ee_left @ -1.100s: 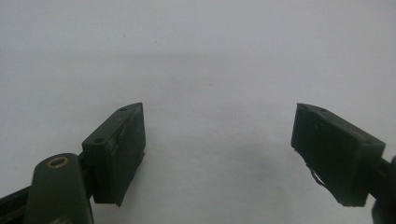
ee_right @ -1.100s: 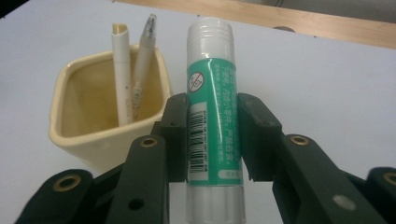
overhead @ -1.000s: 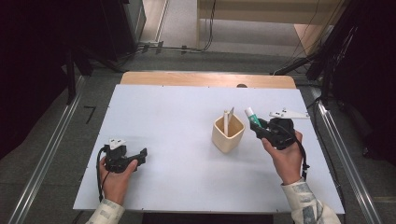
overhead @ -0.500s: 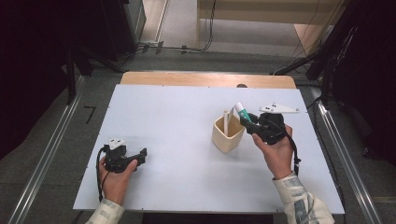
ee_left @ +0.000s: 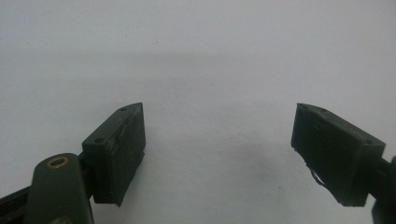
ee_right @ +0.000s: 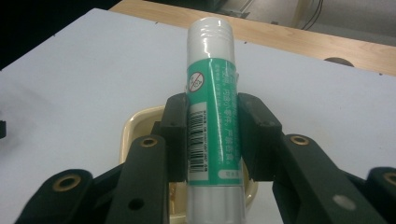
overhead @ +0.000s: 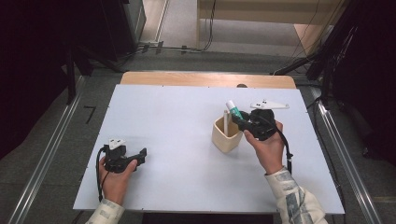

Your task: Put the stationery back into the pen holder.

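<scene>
Since the earlier frame the right gripper (overhead: 239, 120) has carried the glue stick (overhead: 232, 110) left, to above the cup (overhead: 226, 135); the left gripper (overhead: 140, 155) rests idle at the table's (overhead: 177, 116) near left. Left gripper view: jaws apart, nothing between them. Right gripper view: jaws clamped on the glue stick (ee_right: 212, 98), cap tilted away, lined up over the cup (ee_right: 140, 122), probably for dropping in.
</scene>
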Available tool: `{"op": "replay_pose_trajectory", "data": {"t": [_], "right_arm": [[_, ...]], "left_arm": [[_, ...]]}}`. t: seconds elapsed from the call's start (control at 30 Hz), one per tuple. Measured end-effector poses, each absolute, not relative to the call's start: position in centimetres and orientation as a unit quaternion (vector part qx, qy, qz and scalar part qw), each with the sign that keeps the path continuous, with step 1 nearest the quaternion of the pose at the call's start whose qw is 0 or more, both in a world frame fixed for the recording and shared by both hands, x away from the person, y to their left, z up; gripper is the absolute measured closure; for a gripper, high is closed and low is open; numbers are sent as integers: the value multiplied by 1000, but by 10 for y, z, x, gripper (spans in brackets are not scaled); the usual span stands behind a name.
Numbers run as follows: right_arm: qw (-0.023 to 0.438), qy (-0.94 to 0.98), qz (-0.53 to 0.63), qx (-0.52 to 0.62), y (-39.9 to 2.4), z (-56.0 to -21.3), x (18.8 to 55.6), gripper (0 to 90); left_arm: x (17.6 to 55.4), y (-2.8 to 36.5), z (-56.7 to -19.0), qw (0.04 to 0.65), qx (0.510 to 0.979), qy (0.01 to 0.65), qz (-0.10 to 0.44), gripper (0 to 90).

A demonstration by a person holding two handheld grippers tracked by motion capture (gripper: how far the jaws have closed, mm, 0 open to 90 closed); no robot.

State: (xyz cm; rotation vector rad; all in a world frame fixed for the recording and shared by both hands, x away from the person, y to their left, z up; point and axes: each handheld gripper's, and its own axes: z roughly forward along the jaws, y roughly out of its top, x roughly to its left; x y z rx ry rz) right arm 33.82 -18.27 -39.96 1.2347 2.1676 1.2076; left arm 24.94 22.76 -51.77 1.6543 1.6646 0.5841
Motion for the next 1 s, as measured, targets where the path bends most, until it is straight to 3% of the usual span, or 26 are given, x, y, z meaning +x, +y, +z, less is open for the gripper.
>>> {"op": "replay_pose_trajectory", "data": {"t": [1.0], "right_arm": [[162,778,436,423,-165,-408,347,635]], "left_arm": [[250,228,-518,355,638,645,225,187]]}}
